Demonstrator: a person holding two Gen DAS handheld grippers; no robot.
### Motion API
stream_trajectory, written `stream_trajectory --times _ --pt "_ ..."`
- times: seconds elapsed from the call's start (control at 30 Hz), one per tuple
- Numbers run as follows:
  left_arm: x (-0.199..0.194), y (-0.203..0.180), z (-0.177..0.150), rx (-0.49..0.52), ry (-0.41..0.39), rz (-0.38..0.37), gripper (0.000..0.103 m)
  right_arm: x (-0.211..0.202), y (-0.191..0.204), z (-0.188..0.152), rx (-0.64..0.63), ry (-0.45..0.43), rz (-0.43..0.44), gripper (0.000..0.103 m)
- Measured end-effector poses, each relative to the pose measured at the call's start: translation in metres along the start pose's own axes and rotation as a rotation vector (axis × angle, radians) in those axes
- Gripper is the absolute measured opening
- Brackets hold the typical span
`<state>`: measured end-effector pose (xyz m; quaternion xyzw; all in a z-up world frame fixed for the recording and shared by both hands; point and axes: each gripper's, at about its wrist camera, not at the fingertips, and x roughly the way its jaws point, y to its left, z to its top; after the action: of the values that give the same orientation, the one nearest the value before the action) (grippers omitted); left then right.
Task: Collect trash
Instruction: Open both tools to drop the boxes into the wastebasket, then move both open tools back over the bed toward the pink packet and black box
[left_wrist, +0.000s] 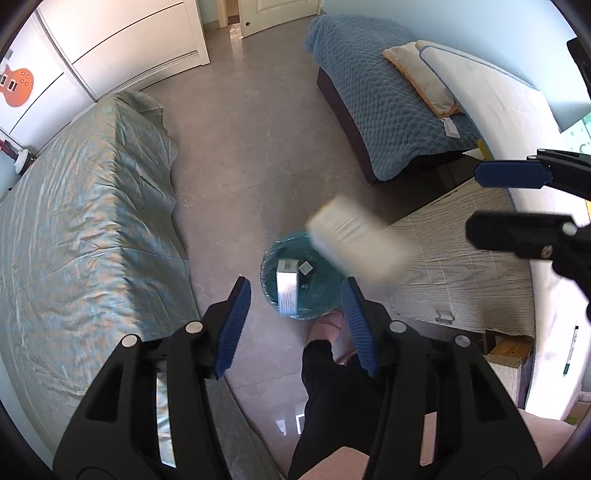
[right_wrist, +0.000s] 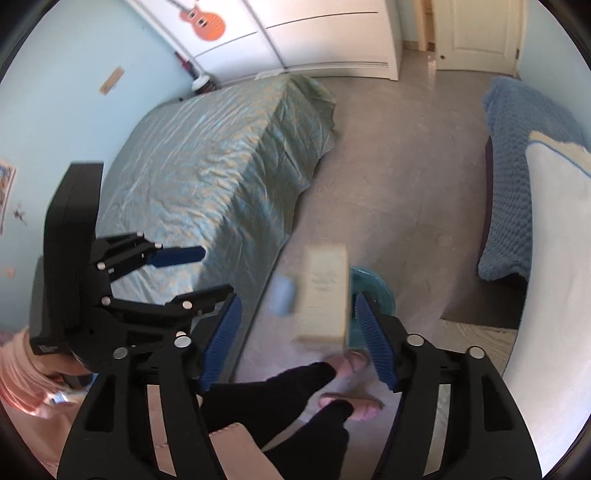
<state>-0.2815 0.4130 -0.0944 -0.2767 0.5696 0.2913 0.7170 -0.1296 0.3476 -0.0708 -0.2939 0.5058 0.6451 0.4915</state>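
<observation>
A pale cardboard box (left_wrist: 360, 240), blurred by motion, is in mid-air above a teal trash bin (left_wrist: 299, 275) on the floor; no gripper touches it. It also shows in the right wrist view (right_wrist: 325, 295), in front of the bin (right_wrist: 373, 291). A blurred small blue object (right_wrist: 282, 295) is in the air beside it. The bin holds a white box (left_wrist: 287, 286) and a small dark item. My left gripper (left_wrist: 295, 317) is open and empty above the bin. My right gripper (right_wrist: 299, 339) is open and empty; it shows in the left wrist view (left_wrist: 484, 201) at the right.
A bed with a green cover (left_wrist: 85, 206) lies left of the bin. A bed with a blue blanket (left_wrist: 373, 99) and pillows is at the far right. A wood-grain cabinet (left_wrist: 461, 266) stands right of the bin. The person's legs and sandalled feet (right_wrist: 347, 402) are beside the bin.
</observation>
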Motion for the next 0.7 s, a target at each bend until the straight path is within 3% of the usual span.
stream_trajectory --times 0.13,0.7 --pt "-0.0012 -0.0015 -0.0004 0.000 -0.005 -0.003 0.061 -0.0023 -0.0019 -0.0003 0.006 -0.001 -0.010 0.066" --pt "-0.0013 -0.0089 0.0014 0.009 0.002 -0.013 0.061 -0.0047 -0.0050 -0.0046 0.021 -0.006 -0.010 0.066"
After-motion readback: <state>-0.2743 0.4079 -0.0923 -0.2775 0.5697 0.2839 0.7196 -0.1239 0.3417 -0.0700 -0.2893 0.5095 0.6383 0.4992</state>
